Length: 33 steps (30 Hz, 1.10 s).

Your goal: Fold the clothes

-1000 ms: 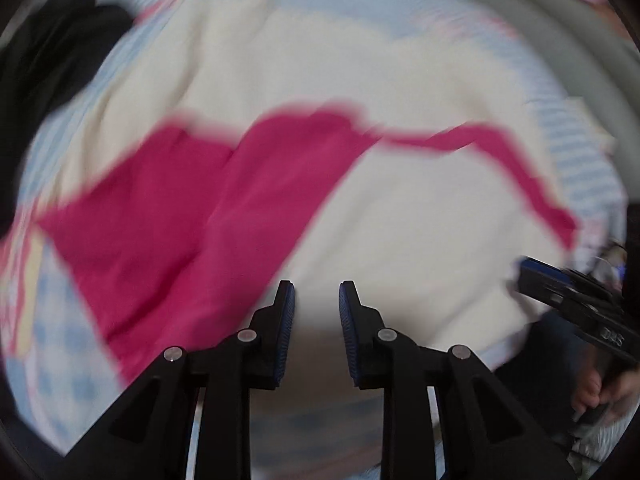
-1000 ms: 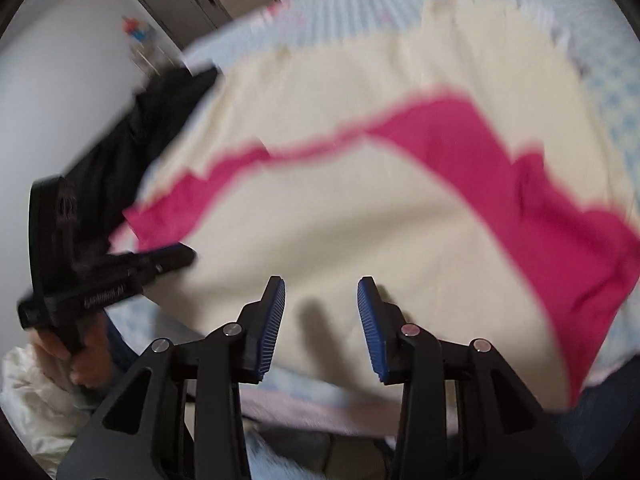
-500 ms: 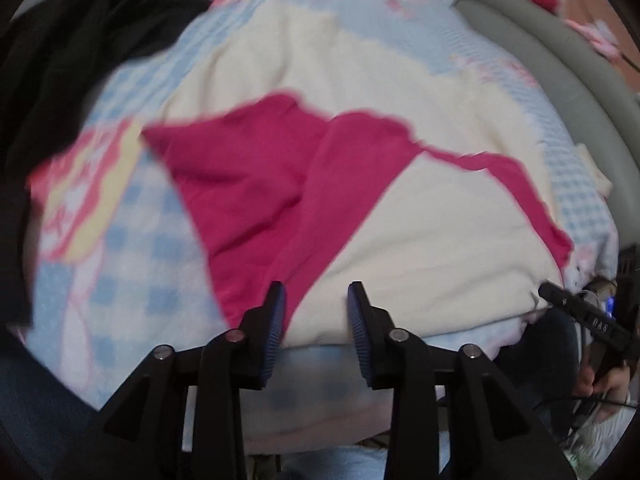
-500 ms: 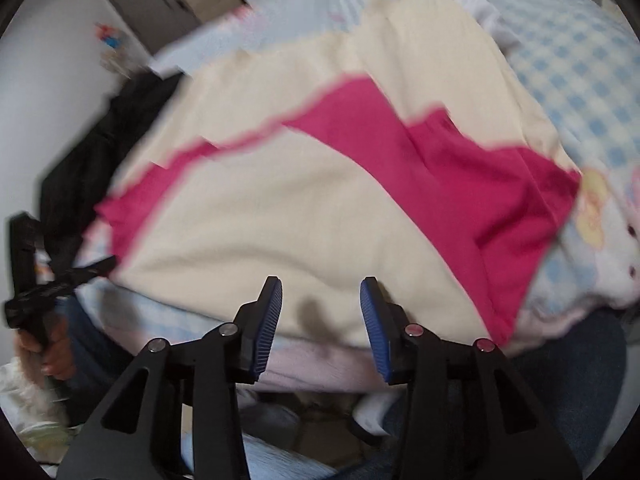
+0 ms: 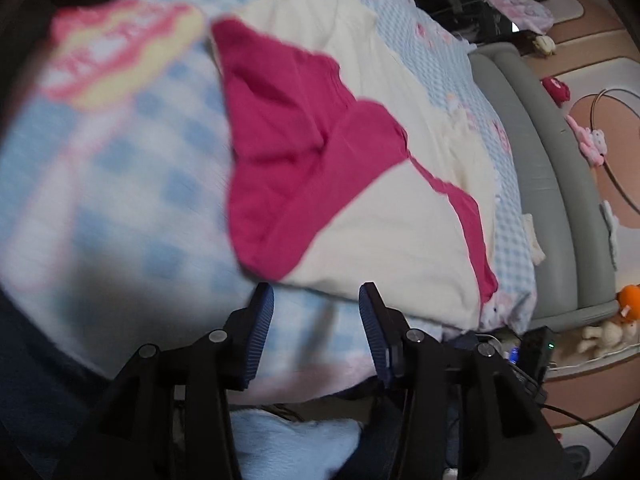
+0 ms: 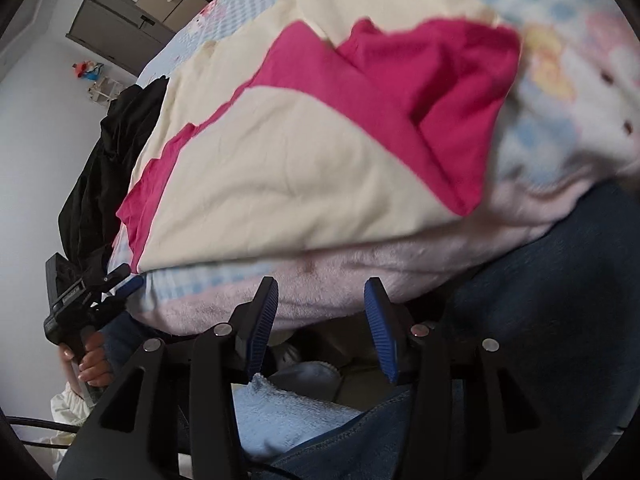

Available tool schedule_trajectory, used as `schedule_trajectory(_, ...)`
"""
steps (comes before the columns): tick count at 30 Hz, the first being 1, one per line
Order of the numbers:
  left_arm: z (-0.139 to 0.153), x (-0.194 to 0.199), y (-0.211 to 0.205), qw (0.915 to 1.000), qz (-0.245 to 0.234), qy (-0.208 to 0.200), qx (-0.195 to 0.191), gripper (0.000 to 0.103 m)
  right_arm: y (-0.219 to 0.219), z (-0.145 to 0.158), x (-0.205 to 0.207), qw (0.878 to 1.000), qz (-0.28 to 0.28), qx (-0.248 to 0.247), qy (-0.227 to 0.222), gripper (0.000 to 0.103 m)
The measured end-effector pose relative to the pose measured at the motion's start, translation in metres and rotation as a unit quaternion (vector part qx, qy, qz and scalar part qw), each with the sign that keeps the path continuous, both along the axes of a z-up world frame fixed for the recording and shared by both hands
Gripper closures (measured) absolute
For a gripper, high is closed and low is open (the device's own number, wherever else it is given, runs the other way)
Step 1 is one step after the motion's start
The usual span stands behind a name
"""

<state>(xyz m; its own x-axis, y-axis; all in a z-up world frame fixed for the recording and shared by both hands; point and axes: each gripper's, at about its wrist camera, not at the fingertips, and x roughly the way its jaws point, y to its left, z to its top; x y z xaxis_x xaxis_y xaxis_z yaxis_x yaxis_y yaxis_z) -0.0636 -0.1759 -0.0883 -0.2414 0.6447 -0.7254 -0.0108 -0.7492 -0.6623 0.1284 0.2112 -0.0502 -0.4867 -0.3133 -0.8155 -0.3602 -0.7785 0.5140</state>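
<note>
Blue-checked bedding (image 5: 132, 184) carries a cream sheet (image 6: 280, 168), likely laid as a clean folding surface, and the pink garment (image 5: 296, 168) lies on it, one side doubled over. Left gripper (image 5: 316, 320) and right gripper (image 6: 320, 316) hang spread and empty off the near edge; since a second ago both have drawn back and swung sideways.

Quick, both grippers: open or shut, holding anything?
Left gripper: open, holding nothing.
Right gripper: open, holding nothing.
</note>
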Motion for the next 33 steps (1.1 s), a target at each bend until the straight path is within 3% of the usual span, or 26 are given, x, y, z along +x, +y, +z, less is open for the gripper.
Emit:
schedule_trajectory(3, -0.007, -0.006, 0.0, 0.9998, 0.01, -0.01, 0.015, 0.056, 0.006, -0.005, 0.001, 0.999, -0.032, -0.015, 0.01, 0.057)
schedule_trajectory(11, -0.006, -0.02, 0.009, 0.9961, 0.044, 0.036, 0.066, 0.058, 0.015, 0.015, 0.007, 0.991, -0.102, -0.012, 0.086, 0.057)
schedule_trajectory(13, -0.005, -0.018, 0.006, 0.9958, 0.047, 0.052, 0.06, 0.058, 0.014, 0.013, 0.006, 0.99, -0.113, -0.014, 0.089, 0.057)
schedule_trajectory(17, -0.02, -0.019, 0.011, 0.9975, 0.042, 0.039, 0.042, 0.06, 0.015, 0.006, 0.007, 0.987, -0.136, -0.006, 0.088, 0.056)
schedule_trajectory(21, -0.008, -0.018, 0.011, 0.9955, 0.043, 0.072, 0.045, 0.065, 0.019, 0.002, 0.016, 0.982, -0.169, 0.002, 0.086, 0.056)
schedule_trajectory(23, -0.004, -0.018, 0.005, 0.9946, 0.058, 0.082, 0.028, 0.067, 0.021, 0.0, 0.02, 0.979, -0.185, 0.006, 0.085, 0.056)
schedule_trajectory(28, -0.007, -0.021, -0.003, 0.9951, 0.069, 0.071, -0.007, 0.071, 0.026, 0.003, 0.027, 0.978, -0.196, 0.049, 0.043, 0.055)
schedule_trajectory(31, -0.009, -0.02, -0.003, 0.9955, 0.066, 0.068, 0.009, 0.069, 0.021, 0.009, 0.03, 0.979, -0.19, 0.054, 0.059, 0.061)
schedule_trajectory(33, -0.016, -0.022, -0.001, 0.9963, 0.056, 0.052, 0.039, 0.059, 0.017, 0.007, 0.027, 0.979, -0.181, 0.032, 0.084, 0.058)
